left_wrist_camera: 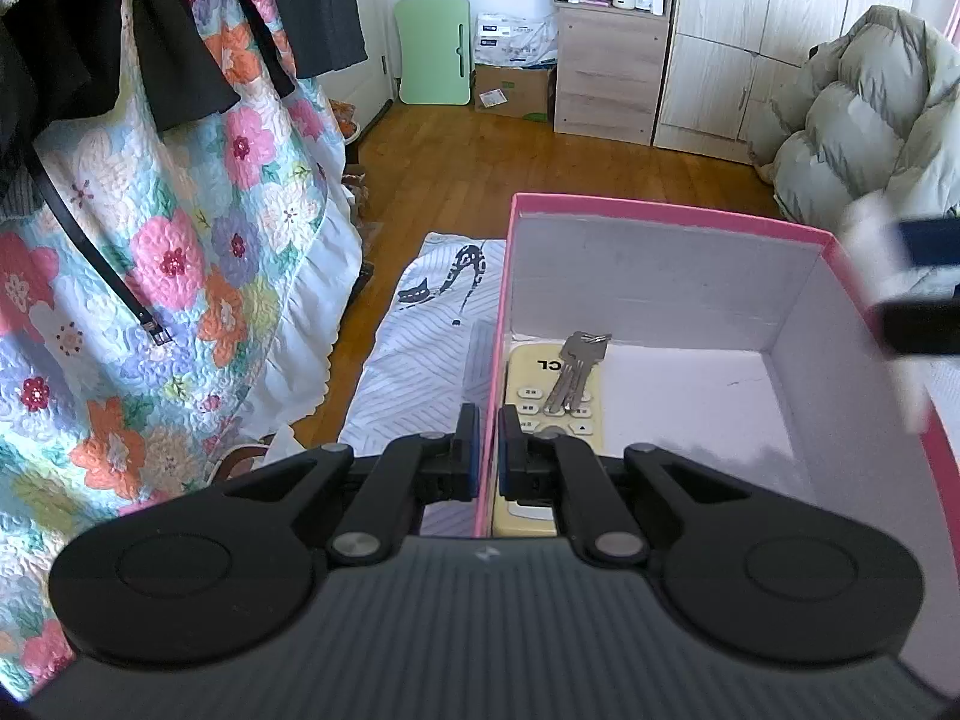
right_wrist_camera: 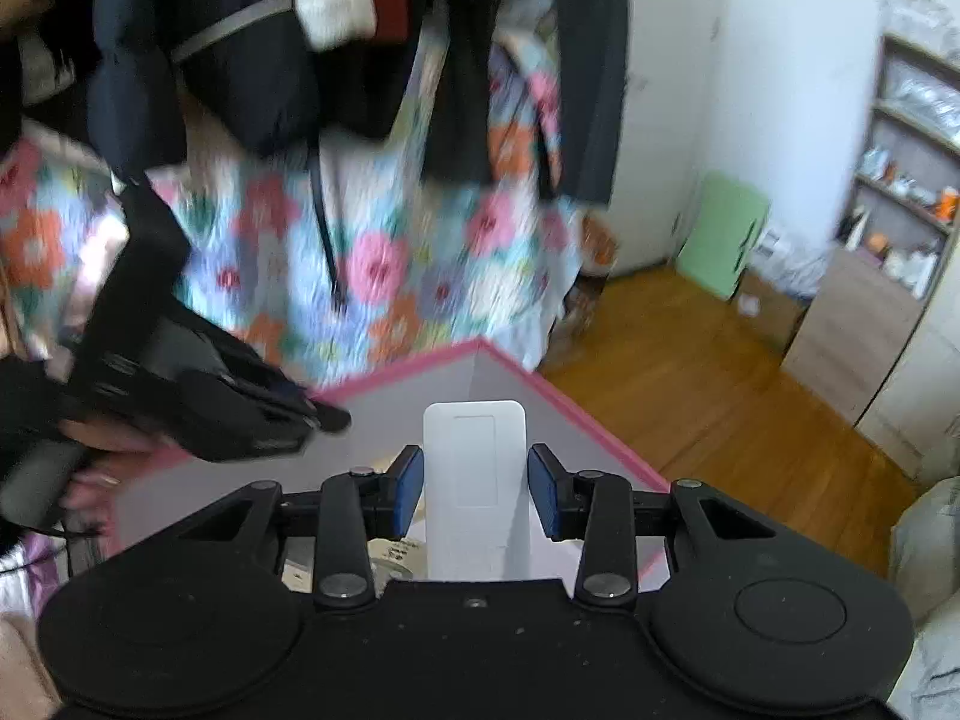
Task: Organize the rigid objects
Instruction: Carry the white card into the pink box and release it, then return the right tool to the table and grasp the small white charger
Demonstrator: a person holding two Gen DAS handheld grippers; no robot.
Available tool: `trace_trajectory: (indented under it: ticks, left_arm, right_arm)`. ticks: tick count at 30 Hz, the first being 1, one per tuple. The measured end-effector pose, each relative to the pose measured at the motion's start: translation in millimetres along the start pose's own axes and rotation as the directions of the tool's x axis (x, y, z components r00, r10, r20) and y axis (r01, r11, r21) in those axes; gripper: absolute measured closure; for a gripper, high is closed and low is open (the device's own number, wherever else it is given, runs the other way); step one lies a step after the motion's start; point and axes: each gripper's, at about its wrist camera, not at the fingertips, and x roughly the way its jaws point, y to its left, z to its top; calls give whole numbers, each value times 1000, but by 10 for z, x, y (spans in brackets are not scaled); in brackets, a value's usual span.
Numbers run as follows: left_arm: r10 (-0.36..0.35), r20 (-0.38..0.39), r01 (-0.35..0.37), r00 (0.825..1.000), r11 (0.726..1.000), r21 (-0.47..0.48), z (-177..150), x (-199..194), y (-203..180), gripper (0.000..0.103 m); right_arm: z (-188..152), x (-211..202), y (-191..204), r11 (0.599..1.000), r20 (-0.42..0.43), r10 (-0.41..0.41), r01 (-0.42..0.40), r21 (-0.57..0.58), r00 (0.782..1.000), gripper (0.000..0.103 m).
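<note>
The left gripper pinches the left wall of the pink-rimmed cardboard box, steadying it. The right gripper clamps a flat white rectangular remote at centre frame above the box. Next, I judge: lower it beside the cream remote and metal keys.

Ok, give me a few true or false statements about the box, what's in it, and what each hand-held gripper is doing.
1. The keys lie on the yellow remote. True.
2. The left hand-held gripper grips the keys. False: it is clamped on the pink box wall.
3. The right hand-held gripper holds a white remote. True.
4. The box has a lid on. False: it is open on top.
</note>
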Motion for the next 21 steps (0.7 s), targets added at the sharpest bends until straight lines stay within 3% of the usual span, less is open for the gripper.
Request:
trace_trajectory:
  ticks: [4,7,10,12,13,15,18,21]
  left_arm:
    - [11,-12,-10,1000,1000,14,-7,7,-12,98]
    - [8,-7,-8,1000,1000,12,-8,4,-7,98]
    - [-5,-8,5,1000,1000,-4,-13,4,28,98]
    - [-10,-7,10,1000,1000,-6,-21,-3,34,98]
    - [-5,-6,5,1000,1000,0,-25,-5,25,98]
    - [5,-7,-5,1000,1000,15,-27,-6,-5,98]
    - [15,-7,-15,1000,999,31,-33,-8,-29,98]
    - [0,-7,0,1000,1000,9,-30,-13,5,98]
  right_arm:
    - [10,485,-46,993,-144,-7,-10,-119,990,60]
    - [24,761,-34,980,-243,7,-55,-189,970,60]
    - [-18,955,35,967,-282,-45,-29,-254,958,60]
    - [-48,953,34,972,-246,-40,-18,-233,968,57]
    - [-58,929,11,977,-223,-36,-12,-211,974,43]
    - [-58,801,-80,989,-158,-55,32,-143,986,33]
    - [-104,496,-310,998,-31,-62,62,24,998,33]
    - [-267,61,-476,984,98,-78,61,165,992,33]
